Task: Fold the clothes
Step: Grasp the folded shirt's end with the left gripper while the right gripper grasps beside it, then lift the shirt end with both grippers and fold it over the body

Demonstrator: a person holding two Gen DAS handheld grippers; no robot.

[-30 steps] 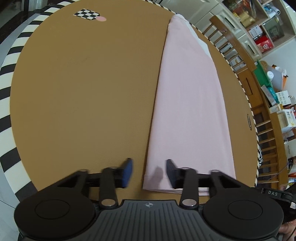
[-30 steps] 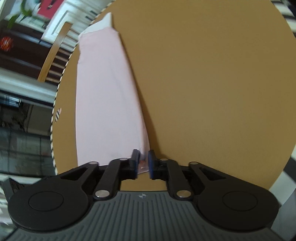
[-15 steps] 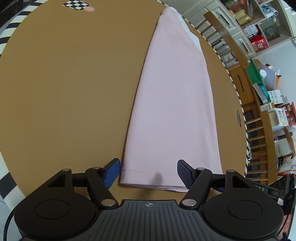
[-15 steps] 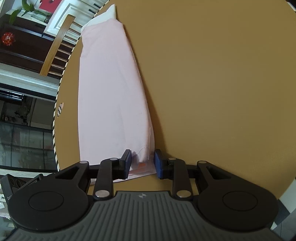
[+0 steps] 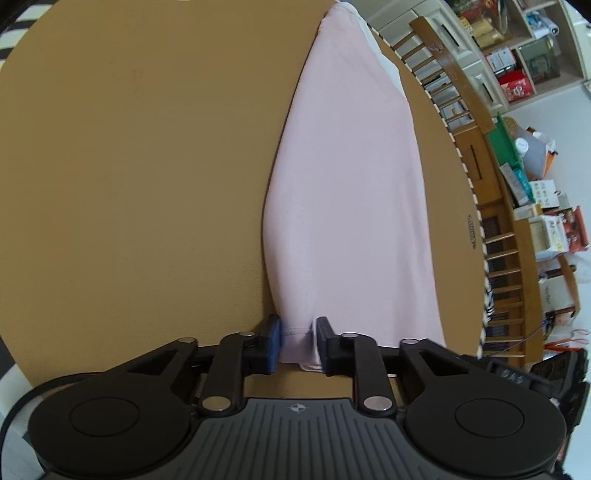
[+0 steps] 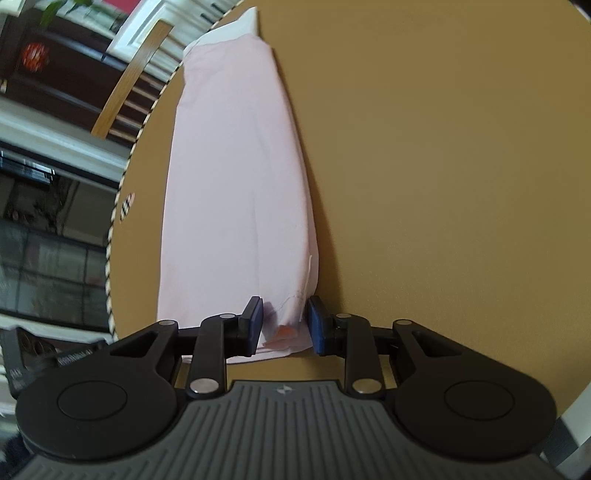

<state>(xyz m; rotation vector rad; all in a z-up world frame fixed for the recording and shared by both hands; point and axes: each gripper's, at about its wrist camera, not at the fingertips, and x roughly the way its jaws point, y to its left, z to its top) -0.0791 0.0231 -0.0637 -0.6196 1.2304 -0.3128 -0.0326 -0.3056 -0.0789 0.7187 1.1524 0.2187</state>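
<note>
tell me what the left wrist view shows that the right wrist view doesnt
Only the left wrist view shows the shelves of boxes and the left tool, its pads around the pink garment at a near corner. Only the right wrist view shows the potted plant, a small checkered marker at the table edge, and the right tool with its pads either side of a corner showing an orange patch. Both show the long folded garment on the brown table with a wooden chair beyond.

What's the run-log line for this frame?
step: fold | left gripper: pads on near corner of folded pale pink cloth garment | right gripper: pads on opposite corner | garment on round brown table
</note>
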